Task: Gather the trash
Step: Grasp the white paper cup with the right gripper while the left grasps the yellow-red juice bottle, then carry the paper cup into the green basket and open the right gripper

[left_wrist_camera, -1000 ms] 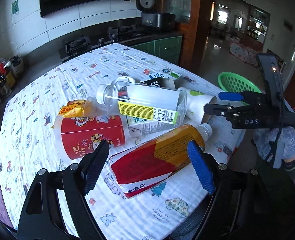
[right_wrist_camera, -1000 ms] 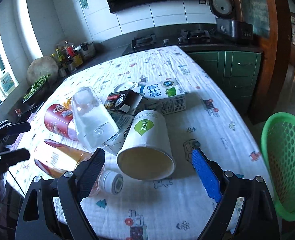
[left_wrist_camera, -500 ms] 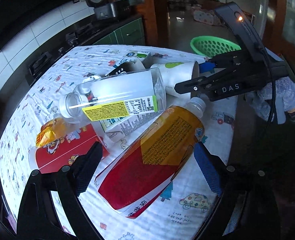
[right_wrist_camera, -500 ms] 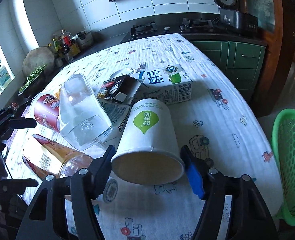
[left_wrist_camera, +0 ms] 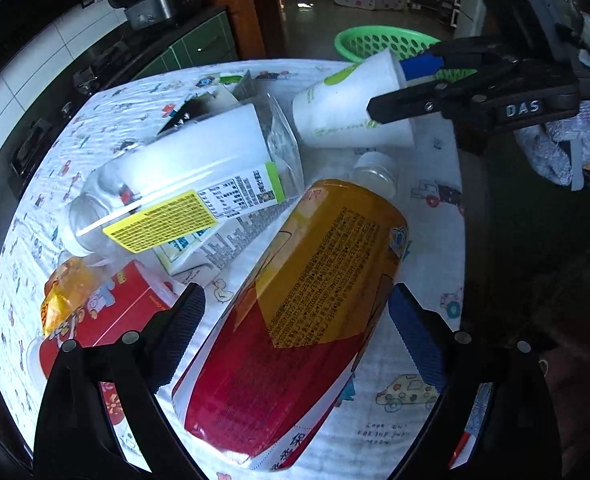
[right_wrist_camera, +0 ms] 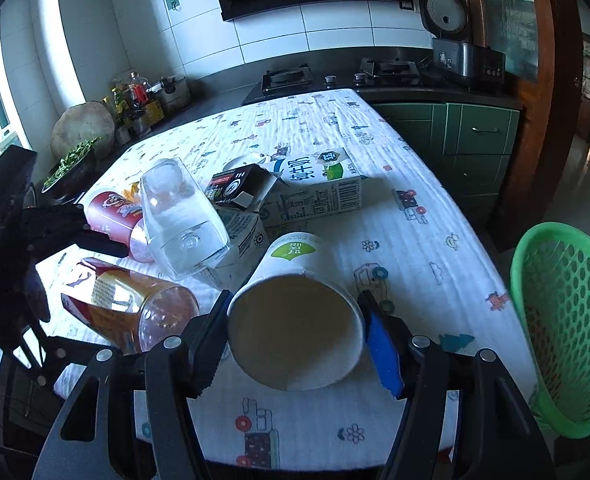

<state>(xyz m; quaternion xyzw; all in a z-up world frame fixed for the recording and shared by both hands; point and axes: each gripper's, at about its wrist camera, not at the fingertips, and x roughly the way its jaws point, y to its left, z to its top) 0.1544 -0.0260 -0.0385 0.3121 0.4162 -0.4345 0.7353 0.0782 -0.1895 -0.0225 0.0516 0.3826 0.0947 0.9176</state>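
Observation:
My right gripper [right_wrist_camera: 295,322] is shut on a white paper cup [right_wrist_camera: 295,312] with a green logo, its open mouth facing the camera, tilted up off the cloth. The cup [left_wrist_camera: 347,104] shows held in the left wrist view too. My left gripper [left_wrist_camera: 295,320] is open, its fingers on either side of a yellow-and-red labelled bottle [left_wrist_camera: 295,320] lying on the table. A clear bottle [left_wrist_camera: 183,184], a red cup [left_wrist_camera: 103,320] and a milk carton [right_wrist_camera: 315,188] lie in the pile.
A green mesh basket [right_wrist_camera: 567,320] stands on the floor just right of the table; it also shows in the left wrist view [left_wrist_camera: 375,42]. The patterned tablecloth [right_wrist_camera: 415,184] covers the table. A stove and rice cooker [right_wrist_camera: 451,52] sit on the counter behind.
My right gripper closed on the paper cup and tilted it up. My left gripper moved forward so the yellow-and-red bottle lies between its open fingers.

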